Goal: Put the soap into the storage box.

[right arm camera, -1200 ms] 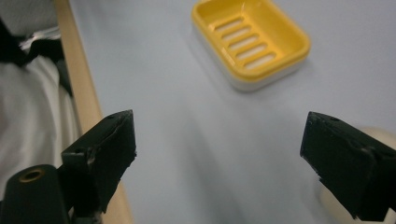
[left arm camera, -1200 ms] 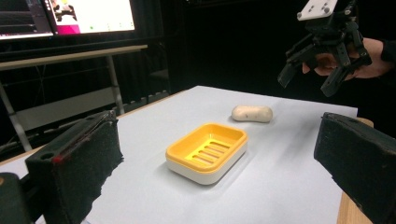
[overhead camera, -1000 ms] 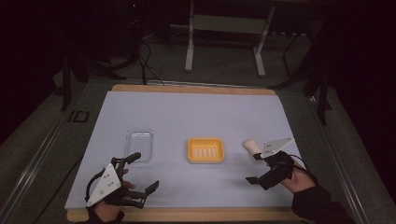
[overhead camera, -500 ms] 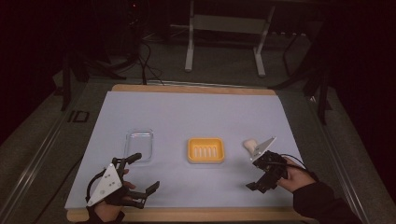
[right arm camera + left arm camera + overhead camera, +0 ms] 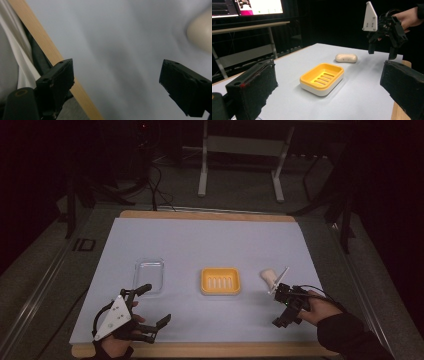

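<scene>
Two hand-held grippers hover with fingers spread and empty over a pale blue desk (image 5: 210, 240): left gripper (image 5: 150, 307), right gripper (image 5: 280, 307). A yellow ribbed plastic soap dish (image 5: 220, 281) sits mid-desk, between a clear plastic tray (image 5: 149, 272) and a cream oval soap bar (image 5: 268, 276).

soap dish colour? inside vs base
The soap dish is orange-yellow inside and on the rim, over a white base; clearest in the left gripper view.
</scene>
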Tool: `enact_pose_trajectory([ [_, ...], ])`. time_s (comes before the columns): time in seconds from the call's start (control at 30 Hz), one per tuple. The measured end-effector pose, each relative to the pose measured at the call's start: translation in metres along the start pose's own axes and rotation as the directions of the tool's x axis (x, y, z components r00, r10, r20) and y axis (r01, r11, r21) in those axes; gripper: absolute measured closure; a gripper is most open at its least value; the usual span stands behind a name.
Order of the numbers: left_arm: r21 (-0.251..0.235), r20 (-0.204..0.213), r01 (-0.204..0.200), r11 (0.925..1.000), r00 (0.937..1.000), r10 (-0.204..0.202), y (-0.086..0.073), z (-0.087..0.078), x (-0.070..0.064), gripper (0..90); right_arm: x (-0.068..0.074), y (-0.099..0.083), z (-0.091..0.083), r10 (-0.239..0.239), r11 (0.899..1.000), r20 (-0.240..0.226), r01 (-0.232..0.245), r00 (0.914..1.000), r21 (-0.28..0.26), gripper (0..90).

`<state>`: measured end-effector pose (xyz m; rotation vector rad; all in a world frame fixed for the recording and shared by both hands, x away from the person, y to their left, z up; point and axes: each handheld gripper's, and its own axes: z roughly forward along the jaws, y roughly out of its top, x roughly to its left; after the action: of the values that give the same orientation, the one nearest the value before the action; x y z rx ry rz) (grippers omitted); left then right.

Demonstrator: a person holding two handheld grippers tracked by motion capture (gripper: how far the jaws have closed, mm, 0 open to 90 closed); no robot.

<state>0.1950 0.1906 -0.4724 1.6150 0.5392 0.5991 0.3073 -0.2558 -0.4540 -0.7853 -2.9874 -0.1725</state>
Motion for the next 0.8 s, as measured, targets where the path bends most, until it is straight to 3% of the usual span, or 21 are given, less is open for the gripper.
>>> enact_pose_trajectory([
  [0.03, 0.000, 0.000, 0.000, 1.0000, 1.0000, 0.000, 0.000, 0.000, 0.000, 0.8, 0.000, 0.000, 0.000, 0.000, 1.000, 0.000, 0.000, 1.0000, 0.000, 12.1],
  [0.07, 0.001, -0.001, -0.002, 1.0000, 1.0000, 0.002, 0.000, 0.000, 0.000, 0.8, -0.002, -0.001, 0.003, 0.036, 0.998, 0.009, -0.036, 0.9993, 0.041, 12.3],
  [0.13, 0.002, 0.001, -0.001, 1.0000, 1.0000, 0.001, 0.000, 0.000, 0.000, 0.8, -0.004, -0.002, 0.006, 0.046, 0.996, 0.034, -0.049, 0.9983, 0.071, 12.4],
  [0.3, 0.008, 0.000, -0.005, 1.0000, 1.0000, 0.005, 0.000, 0.000, 0.000, 0.8, -0.009, -0.004, 0.010, 0.097, 0.987, 0.067, -0.104, 0.9930, 0.122, 13.0],
  [0.47, 0.006, -0.006, 0.000, 1.0000, 1.0000, 0.000, 0.000, 0.001, 0.000, 0.8, -0.013, -0.003, 0.010, 0.115, 0.984, 0.068, -0.123, 0.9910, 0.127, 13.6],
  [0.5, 0.005, -0.007, 0.002, 1.0000, 1.0000, -0.002, -0.001, 0.001, 0.000, 0.8, -0.013, -0.003, 0.010, 0.119, 0.983, 0.087, -0.129, 0.9891, 0.128, 13.8],
  [0.53, 0.008, -0.006, 0.002, 1.0000, 1.0000, -0.002, -0.001, 0.000, 0.001, 0.8, -0.014, -0.002, 0.010, 0.148, 0.978, 0.093, -0.160, 0.9846, 0.137, 13.9],
  [0.6, 0.009, -0.006, 0.004, 1.0000, 1.0000, -0.004, -0.001, 0.000, 0.001, 0.8, -0.015, -0.002, 0.010, 0.161, 0.974, 0.086, -0.172, 0.9832, 0.146, 14.0],
  [0.63, 0.010, -0.006, 0.003, 0.9999, 1.0000, -0.003, -0.001, 0.000, 0.001, 0.8, -0.019, -0.002, 0.011, 0.189, 0.963, 0.080, -0.201, 0.9788, 0.180, 13.8],
  [0.7, 0.009, -0.006, 0.002, 1.0000, 1.0000, -0.002, 0.000, 0.000, 0.001, 0.8, -0.020, -0.003, 0.012, 0.196, 0.960, 0.075, -0.206, 0.9778, 0.188, 13.6],
  [0.73, 0.010, -0.006, 0.002, 1.0000, 1.0000, -0.002, 0.000, 0.000, 0.001, 0.8, -0.024, -0.004, 0.015, 0.230, 0.950, 0.056, -0.237, 0.9715, 0.206, 13.3],
  [0.8, 0.010, -0.004, 0.007, 0.9999, 1.0000, -0.007, -0.001, 0.001, 0.001, 0.8, -0.028, -0.005, 0.017, 0.246, 0.943, 0.046, -0.250, 0.9682, 0.221, 13.9],
])
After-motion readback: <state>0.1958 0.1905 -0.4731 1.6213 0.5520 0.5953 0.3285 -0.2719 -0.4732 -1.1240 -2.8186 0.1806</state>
